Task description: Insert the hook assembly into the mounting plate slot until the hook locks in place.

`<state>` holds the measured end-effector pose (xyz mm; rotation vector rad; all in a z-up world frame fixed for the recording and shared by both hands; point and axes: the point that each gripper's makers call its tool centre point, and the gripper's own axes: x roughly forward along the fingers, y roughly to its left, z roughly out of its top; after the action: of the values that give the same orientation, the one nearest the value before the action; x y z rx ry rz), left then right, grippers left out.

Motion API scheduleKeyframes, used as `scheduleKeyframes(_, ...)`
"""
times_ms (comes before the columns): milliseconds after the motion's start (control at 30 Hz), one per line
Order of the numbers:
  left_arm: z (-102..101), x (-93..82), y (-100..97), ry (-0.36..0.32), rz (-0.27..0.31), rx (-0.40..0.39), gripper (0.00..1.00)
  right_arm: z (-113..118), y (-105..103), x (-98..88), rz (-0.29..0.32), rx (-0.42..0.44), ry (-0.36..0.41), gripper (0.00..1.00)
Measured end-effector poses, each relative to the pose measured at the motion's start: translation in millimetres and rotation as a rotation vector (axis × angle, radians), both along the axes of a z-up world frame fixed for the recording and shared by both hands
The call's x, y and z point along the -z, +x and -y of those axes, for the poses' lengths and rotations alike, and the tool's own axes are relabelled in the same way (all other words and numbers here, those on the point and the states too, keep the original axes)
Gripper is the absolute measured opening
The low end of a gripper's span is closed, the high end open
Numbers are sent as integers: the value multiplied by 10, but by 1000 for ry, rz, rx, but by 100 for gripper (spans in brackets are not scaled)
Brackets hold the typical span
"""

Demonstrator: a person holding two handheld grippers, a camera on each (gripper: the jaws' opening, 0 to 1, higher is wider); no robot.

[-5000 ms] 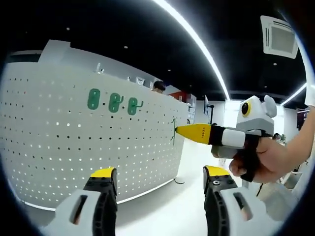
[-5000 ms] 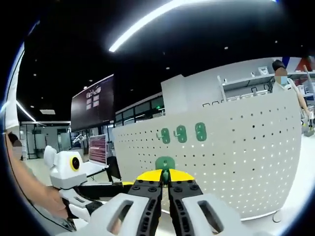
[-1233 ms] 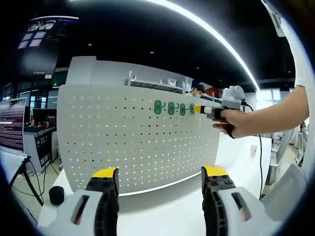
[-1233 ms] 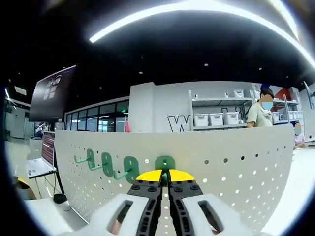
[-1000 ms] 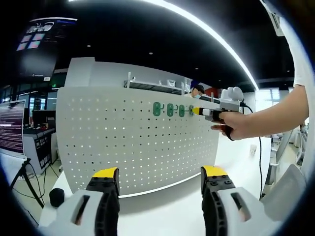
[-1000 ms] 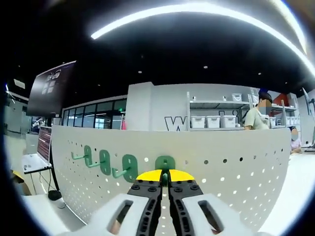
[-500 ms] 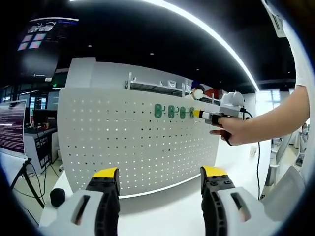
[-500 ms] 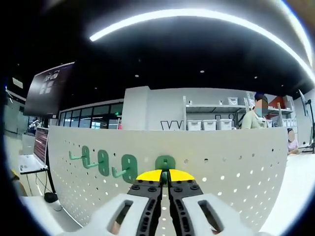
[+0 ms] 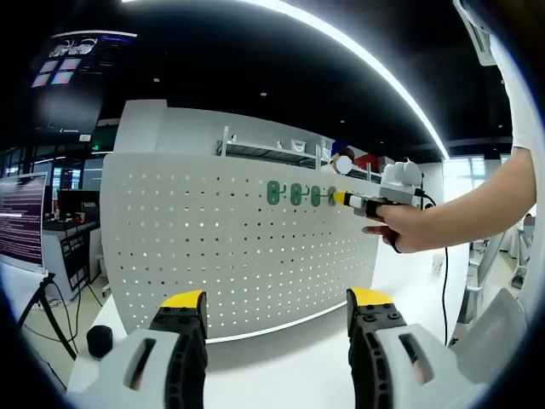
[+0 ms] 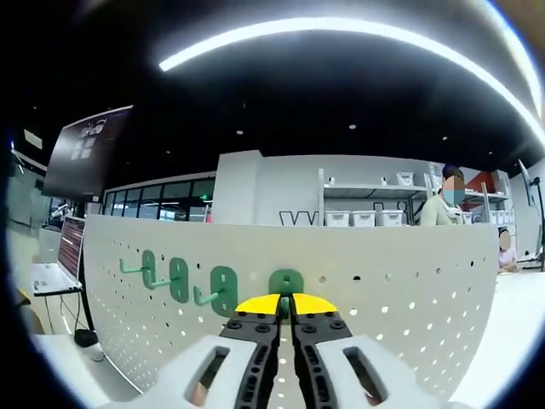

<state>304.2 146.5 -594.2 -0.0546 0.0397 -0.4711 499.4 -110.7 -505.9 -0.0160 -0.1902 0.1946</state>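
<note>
- Little has moved over the last second: the right gripper [image 10: 285,312] stays pressed up to the white pegboard [image 10: 409,290], and the left gripper view shows the hand [image 9: 409,228] carrying it slightly lower against the board than before.
- Compared with five seconds ago, the green hook [image 10: 285,283] has gone from well short of the board to right at its face, next in line after three green hooks [image 10: 183,279] already hanging there.
- In the right gripper view the jaws are closed tight on the green hook; its rounded plate shows just above the yellow tips and seems to touch the pegboard, though I cannot tell whether it has locked.
- In the left gripper view the right gripper [image 9: 345,198] meets the pegboard [image 9: 213,247] at the right end of the row of green hooks [image 9: 294,193], high on the board.
- The left gripper [image 9: 277,302] hangs well back from the board with its jaws wide apart and nothing between them.
- The pegboard stands upright on a white table [image 9: 289,371].
- A small black object [image 9: 99,340] sits on the table beside the board's left end.
- A person [image 10: 443,204] stands by shelves behind the board.
</note>
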Motion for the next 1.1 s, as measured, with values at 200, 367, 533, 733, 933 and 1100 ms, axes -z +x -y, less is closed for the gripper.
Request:
scheduleKeyframes(200, -10, 11, 9, -3, -3, -3, 68, 6, -57, 79, -26, -40, -13, 22)
scheduleKeyframes(367, -13, 21, 12, -16, -6, -6, 69, 4, -167, 62, 5, -98, 31, 39)
scheduleKeyframes(533, 8, 29, 9, -8, -4, 0, 69, -81, -266, 23, 23, -154, 16, 57)
scheduleKeyframes(733, 29, 29, 8, -8, -5, 6, 69, -119, -275, 34, 18, -171, -5, 57)
scheduleKeyframes(933, 32, 5, 7, -5, 1, 9, 69, -101, -313, 52, 11, -190, -18, 55)
scheduleKeyframes(1100, 38, 3, 10, -8, 2, 15, 69, -149, -375, 86, -7, -277, 28, 56)
